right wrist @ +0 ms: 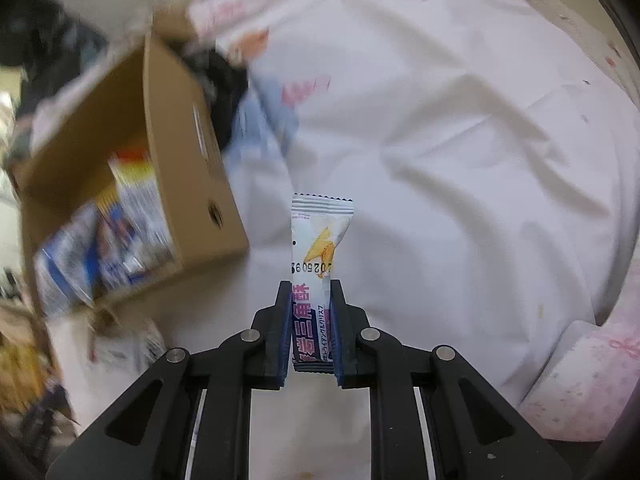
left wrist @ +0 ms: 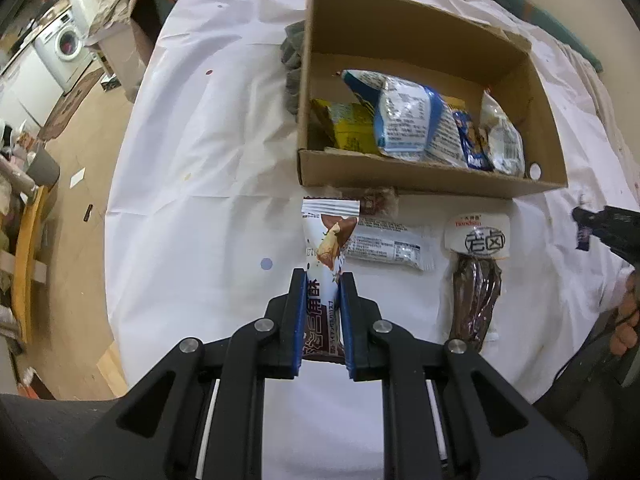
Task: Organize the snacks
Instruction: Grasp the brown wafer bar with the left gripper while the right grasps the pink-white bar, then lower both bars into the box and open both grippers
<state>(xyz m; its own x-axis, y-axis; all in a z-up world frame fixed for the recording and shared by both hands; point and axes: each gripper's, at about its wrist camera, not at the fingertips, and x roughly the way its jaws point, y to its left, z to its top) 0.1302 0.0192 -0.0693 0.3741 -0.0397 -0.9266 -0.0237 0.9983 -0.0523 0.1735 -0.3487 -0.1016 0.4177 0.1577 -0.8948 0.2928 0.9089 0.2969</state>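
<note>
Gripping snack packets (left wrist: pixel 329 240), cardboard box (left wrist: pixel 424 182) edge near, white cloth (left wrist: pixel 192 184) open leftward

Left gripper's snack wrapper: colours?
White and chocolate brown, on the wrapper in the left gripper; clearest in left wrist view.

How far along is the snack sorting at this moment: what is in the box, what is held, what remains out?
Done: several packets already lie in the cardboard box. In hand: the left gripper grips a brown-and-white snack bar; the right gripper grips a white snack bar. Left: a white wrapped bar, a dark vacuum-packed snack and a small reddish packet on the cloth.
</note>
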